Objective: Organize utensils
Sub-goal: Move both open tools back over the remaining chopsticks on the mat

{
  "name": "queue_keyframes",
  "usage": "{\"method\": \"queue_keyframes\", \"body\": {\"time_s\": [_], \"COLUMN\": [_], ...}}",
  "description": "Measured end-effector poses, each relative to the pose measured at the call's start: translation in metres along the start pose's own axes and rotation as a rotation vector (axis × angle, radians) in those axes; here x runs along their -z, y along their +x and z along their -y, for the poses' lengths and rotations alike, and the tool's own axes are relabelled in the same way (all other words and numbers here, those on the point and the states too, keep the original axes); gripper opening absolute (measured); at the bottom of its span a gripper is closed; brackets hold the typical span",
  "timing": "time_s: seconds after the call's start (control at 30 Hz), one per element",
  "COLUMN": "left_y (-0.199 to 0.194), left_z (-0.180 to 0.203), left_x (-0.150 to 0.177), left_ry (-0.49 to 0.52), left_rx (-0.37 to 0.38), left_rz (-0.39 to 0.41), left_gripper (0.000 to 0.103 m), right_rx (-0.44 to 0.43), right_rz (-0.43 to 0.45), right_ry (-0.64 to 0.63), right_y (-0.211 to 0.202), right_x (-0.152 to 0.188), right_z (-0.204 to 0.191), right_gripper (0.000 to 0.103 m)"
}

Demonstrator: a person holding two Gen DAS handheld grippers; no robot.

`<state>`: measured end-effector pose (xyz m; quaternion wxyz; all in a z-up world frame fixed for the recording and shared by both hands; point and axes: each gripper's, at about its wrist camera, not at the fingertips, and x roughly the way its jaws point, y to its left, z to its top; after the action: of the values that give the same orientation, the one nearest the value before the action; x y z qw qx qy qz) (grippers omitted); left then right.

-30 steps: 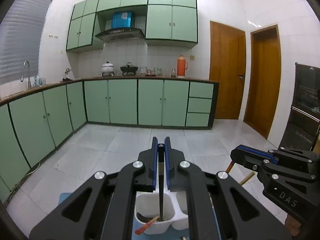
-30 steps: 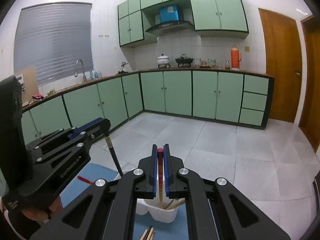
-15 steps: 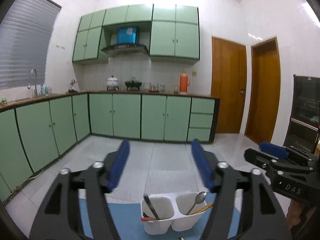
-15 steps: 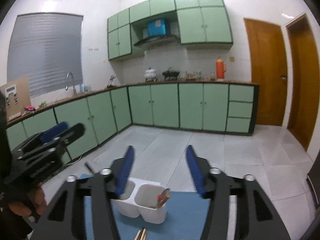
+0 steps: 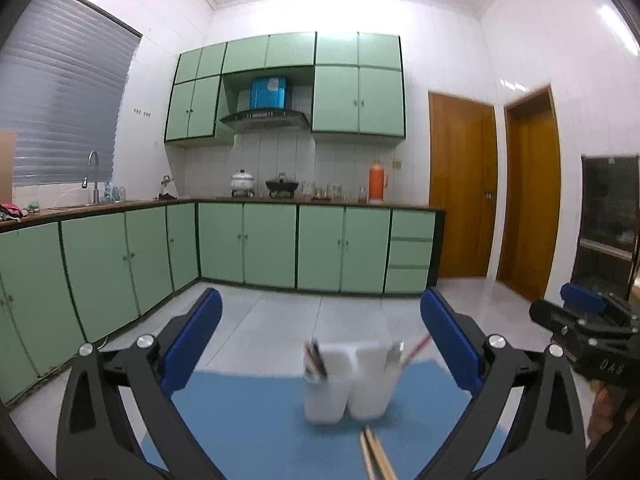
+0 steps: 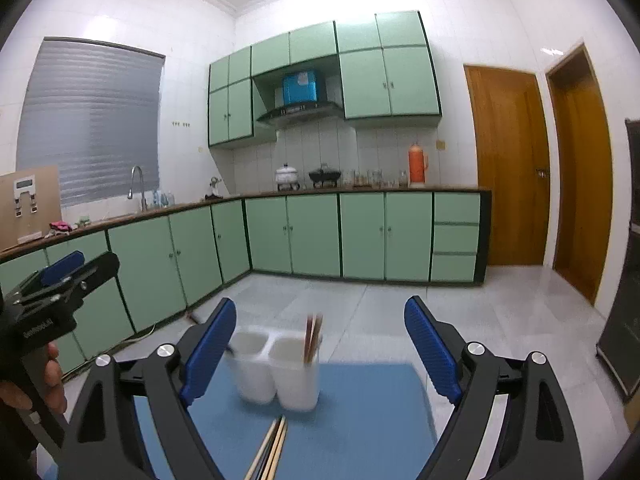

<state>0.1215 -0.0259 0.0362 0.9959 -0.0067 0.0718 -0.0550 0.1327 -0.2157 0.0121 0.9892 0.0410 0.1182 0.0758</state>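
A white two-compartment utensil holder [image 5: 349, 382] stands on a blue mat [image 5: 248, 420]. Its left cup holds a dark utensil, its right cup a spoon and chopsticks. It also shows in the right wrist view [image 6: 276, 368] with chopsticks upright in the right cup. Loose wooden chopsticks [image 5: 376, 460] lie on the mat in front of it; they also show in the right wrist view [image 6: 270, 450]. My left gripper [image 5: 320, 344] is open and empty, pulled back from the holder. My right gripper [image 6: 320, 348] is open and empty, also in front of the holder.
The mat covers a table whose far edge lies just behind the holder. Beyond it are a tiled floor, green kitchen cabinets [image 5: 280, 248] and wooden doors [image 5: 460, 192]. Each gripper shows at the edge of the other's view.
Both grippers opened, dropping a dark utensil and a chopstick into the holder's cups, then drew back and up from the holder. The holder now looks smaller and blurred.
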Motion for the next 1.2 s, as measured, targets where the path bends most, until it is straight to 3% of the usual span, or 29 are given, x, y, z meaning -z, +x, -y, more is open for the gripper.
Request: {"method": "queue_keyframes", "body": {"time_s": [0.37,0.7,0.93,1.07,1.2], "left_y": [-0.025,-0.031,-0.034,-0.033,-0.033], "left_z": [-0.001,-0.01,-0.014,-0.016,-0.016], "left_x": [0.103,0.164,0.2,0.209,0.214], "left_ry": [0.047,0.06,0.062,0.053,0.043], "left_rx": [-0.014,-0.028,-0.031,-0.026,-0.02], "left_rz": [-0.27,-0.44,-0.541,-0.569,-0.58], "left_gripper": [0.097,0.097,0.097,0.097,0.097], "right_rx": [-0.006,-0.007,-0.032,-0.054,-0.063], "right_rz": [-0.203,-0.349,-0.467,-0.505,-0.527], "right_ry": [0.034,0.03,0.02,0.002,-0.021], "right_y": [-0.016,-0.017,-0.009,-0.005,-0.001], "right_x": [0.092,0.157,0.195,0.208,0.218], "right_z": [-0.011,-0.022,-0.032,-0.042,-0.052], "right_gripper": [0.084,0.081,0.064,0.05,0.042]}}
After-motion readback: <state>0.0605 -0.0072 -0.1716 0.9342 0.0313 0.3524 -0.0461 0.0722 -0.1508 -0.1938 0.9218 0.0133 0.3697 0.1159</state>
